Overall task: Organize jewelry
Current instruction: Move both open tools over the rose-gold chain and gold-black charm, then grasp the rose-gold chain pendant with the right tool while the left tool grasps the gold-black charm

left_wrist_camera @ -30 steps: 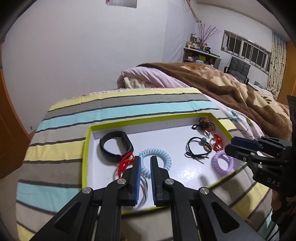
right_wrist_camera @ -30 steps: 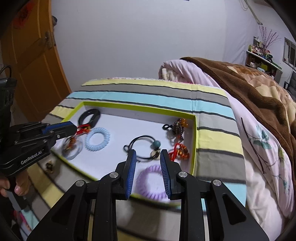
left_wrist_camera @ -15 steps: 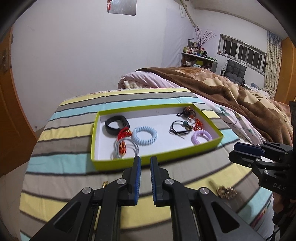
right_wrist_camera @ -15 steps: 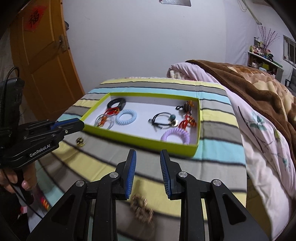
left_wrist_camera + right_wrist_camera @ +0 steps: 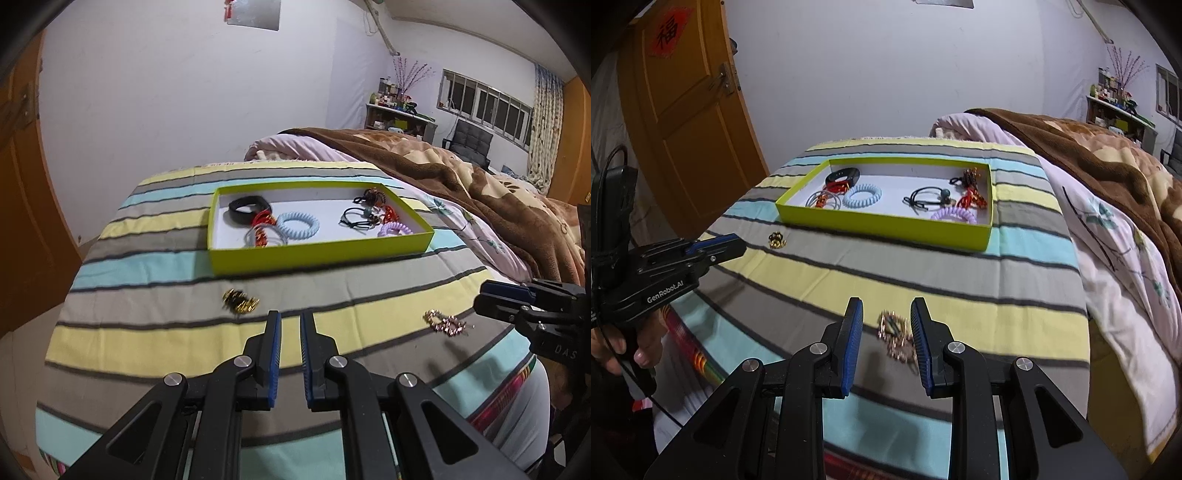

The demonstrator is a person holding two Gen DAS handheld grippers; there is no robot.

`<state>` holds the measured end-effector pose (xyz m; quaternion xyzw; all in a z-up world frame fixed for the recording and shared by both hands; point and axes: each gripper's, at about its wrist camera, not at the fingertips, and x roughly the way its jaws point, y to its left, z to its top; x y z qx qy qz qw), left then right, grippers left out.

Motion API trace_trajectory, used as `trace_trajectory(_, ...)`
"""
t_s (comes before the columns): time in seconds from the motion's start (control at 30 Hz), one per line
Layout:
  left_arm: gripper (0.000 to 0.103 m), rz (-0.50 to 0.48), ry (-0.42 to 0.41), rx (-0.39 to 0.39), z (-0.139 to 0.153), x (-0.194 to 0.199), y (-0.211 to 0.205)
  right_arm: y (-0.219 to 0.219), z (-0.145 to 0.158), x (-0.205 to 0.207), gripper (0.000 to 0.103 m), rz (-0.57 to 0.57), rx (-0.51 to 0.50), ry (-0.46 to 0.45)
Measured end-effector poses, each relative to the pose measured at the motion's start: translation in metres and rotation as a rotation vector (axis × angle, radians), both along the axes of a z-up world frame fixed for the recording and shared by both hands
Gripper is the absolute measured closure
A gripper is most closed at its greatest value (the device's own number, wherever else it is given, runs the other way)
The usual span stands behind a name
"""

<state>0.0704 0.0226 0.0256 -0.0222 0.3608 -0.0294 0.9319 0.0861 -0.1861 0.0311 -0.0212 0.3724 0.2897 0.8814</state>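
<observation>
On the striped bedspread, two loose pieces are left outside the green tray. A gold clip lies at about eleven o'clock from the left gripper, near the tips but clear of them; its long axis runs roughly crosswise to the fingers. The left fingers are held narrowly apart with nothing between them. A rose-gold chain lies at about twelve o'clock from the right gripper, close to the right-hand finger and trailing back toward six o'clock, so its length runs along the fingers. The right fingers are set moderately open, bracketing the chain in view, though no grip is seen and contact cannot be told. Each piece is nearer its own hand; the chain seems the better aligned for a pickup.

Inside the tray, about eight pieces are counted: one black band, one red piece, one set of clear hoops, one blue coil tie, one black elastic, two reddish charms, one purple coil tie.
</observation>
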Motion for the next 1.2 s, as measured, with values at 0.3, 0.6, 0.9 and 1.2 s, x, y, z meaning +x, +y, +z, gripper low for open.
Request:
trace_trajectory(0.3,0.094,0.041,0.022,-0.035,-0.012,-0.015,0.021,-0.001,-0.011,-0.012,0.075,0.012,-0.013,0.016)
trace_trajectory(0.6,0.093,0.05,0.034,-0.042,-0.016,-0.011,0.027,0.004,-0.016,-0.01,0.075,0.026,-0.025,0.022)
trace_trajectory(0.9,0.09,0.052,0.044,-0.035,-0.02,0.005,0.028,0.011,-0.024,-0.001,0.074,0.043,-0.08,0.001)
trace_trajectory(1.2,0.089,0.047,0.058,-0.037,-0.024,0.023,0.031,0.015,-0.036,0.011,0.074,0.085,-0.139,0.005)
